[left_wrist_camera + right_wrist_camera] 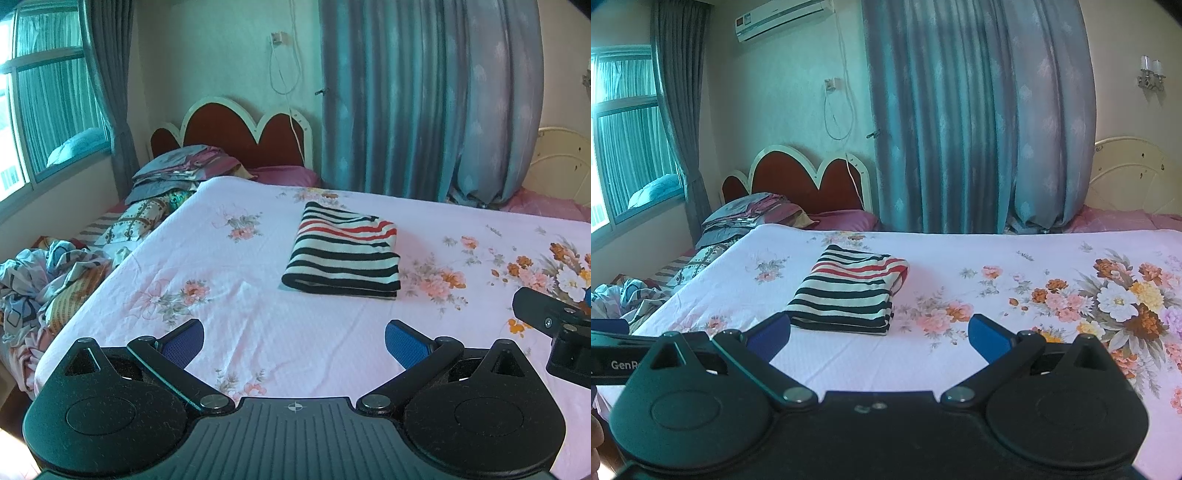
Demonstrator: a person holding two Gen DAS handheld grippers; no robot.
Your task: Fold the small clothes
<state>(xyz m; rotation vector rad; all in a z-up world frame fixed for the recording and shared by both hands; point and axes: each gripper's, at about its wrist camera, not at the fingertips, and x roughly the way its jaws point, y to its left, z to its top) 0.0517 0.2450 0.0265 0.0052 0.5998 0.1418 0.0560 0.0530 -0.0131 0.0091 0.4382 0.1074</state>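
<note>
A striped garment (345, 251) in black, white and red lies folded into a neat rectangle on the pink floral bedsheet (240, 332). My left gripper (294, 343) hovers open in front of it, well short of its near edge, with nothing between the blue pads (404, 345). In the right wrist view the same folded garment (849, 290) sits ahead and left of centre. My right gripper (879, 338) is open and empty, its left pad (770, 336) just in front of the garment's near corner. Part of the right gripper's body (554, 332) shows at the right edge of the left wrist view.
A second bed with a red scalloped headboard (236, 131) and piled bedding (55, 280) lies to the left. Blue curtains (424, 99) hang behind the bed. A window (44, 103) is at far left, an air conditioner (781, 18) high on the wall.
</note>
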